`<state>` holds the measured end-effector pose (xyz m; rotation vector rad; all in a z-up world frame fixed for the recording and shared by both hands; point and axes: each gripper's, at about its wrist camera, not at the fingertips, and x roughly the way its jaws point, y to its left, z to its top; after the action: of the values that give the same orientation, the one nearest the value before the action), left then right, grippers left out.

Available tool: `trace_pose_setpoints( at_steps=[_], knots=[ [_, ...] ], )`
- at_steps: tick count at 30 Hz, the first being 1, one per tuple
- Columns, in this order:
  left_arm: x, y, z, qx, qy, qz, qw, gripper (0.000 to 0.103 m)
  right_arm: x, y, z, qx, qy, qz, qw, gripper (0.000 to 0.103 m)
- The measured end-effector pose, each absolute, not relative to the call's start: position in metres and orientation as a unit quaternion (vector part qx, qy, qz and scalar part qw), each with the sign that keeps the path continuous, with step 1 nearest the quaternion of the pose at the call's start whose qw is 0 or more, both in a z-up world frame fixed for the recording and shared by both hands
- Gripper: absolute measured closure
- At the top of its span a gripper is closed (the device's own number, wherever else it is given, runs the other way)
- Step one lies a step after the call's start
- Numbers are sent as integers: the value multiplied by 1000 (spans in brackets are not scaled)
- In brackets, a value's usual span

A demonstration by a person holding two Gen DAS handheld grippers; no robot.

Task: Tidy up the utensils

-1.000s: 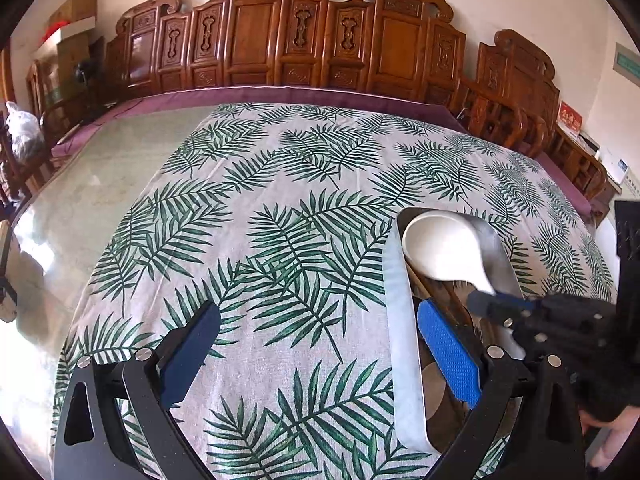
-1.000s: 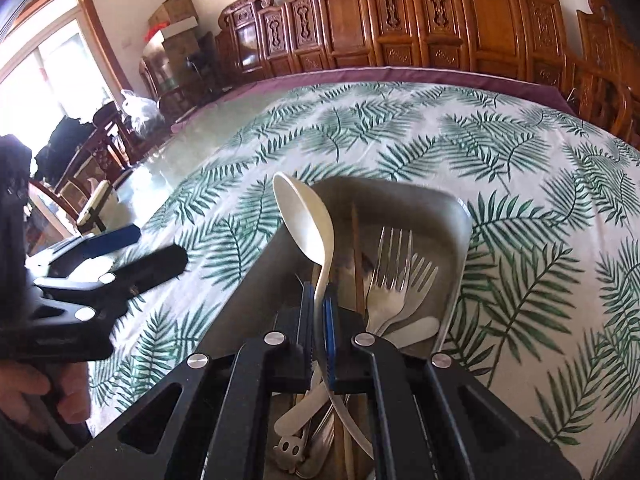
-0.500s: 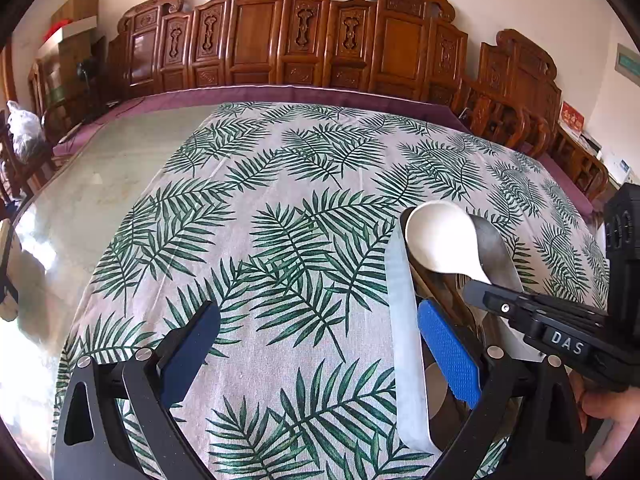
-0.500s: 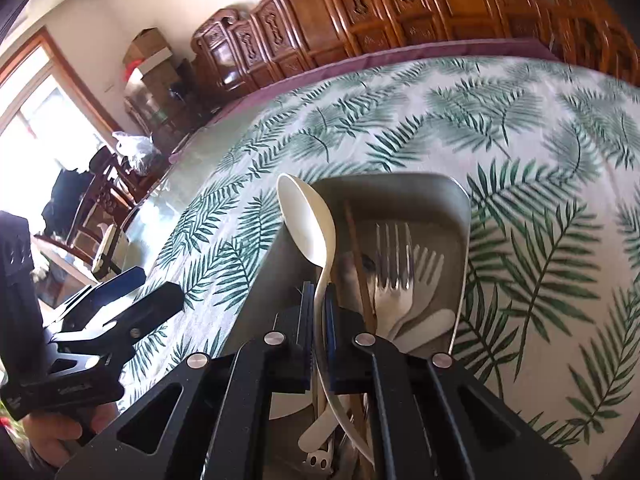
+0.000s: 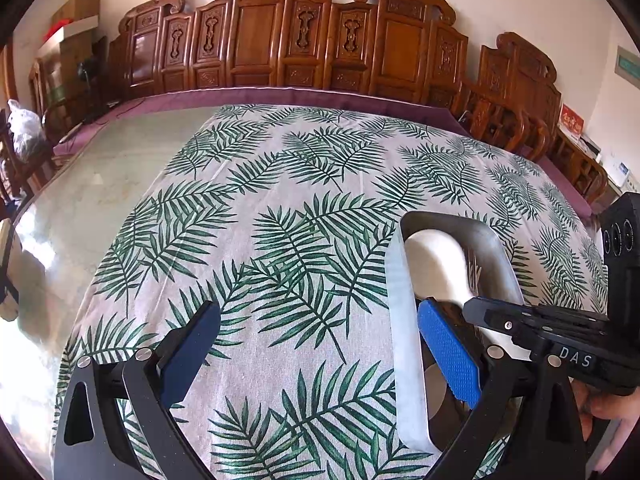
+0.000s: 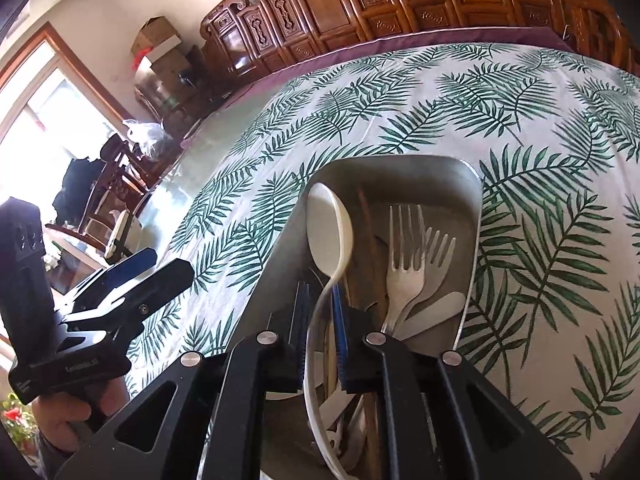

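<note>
A white ladle (image 6: 329, 236) has its bowl low inside the metal tray (image 6: 476, 216). My right gripper (image 6: 320, 300) has its jaws slightly apart around the ladle's handle, which runs between the pads. Forks (image 6: 406, 256), a white spoon and wooden chopsticks lie in the tray beside it. In the left wrist view the ladle (image 5: 434, 266) sits in the tray (image 5: 396, 300) with the right gripper (image 5: 480, 312) over it. My left gripper (image 5: 316, 344) is wide open and empty above the leaf-print cloth, left of the tray.
The leaf-print tablecloth (image 5: 280, 200) covers most of the table; bare glass top (image 5: 100, 184) lies to the left. Carved wooden chairs (image 5: 304, 40) line the far edge. A window and stacked boxes (image 6: 156, 40) stand at the left.
My right gripper lowered the ladle into the tray and its jaws parted slightly around the handle. The left gripper stayed open in place.
</note>
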<state>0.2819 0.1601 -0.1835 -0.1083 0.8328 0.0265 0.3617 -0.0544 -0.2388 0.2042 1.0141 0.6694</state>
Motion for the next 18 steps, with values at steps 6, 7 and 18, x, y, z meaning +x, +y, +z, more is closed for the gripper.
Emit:
trace_pose_setpoints(
  at_steps=[6,7,18],
  knots=[
    [282,160,-182,-54,404,13,913,8,354,-56,-230,70,467,315,823,88],
    [281,159,-181,-55,402,12,914,8,350,-57,-228,61,461,312,828,88],
    [260,135,-161,-48,386,3,921,8,304,-94,-193,6,401,267,876,61]
  ],
)
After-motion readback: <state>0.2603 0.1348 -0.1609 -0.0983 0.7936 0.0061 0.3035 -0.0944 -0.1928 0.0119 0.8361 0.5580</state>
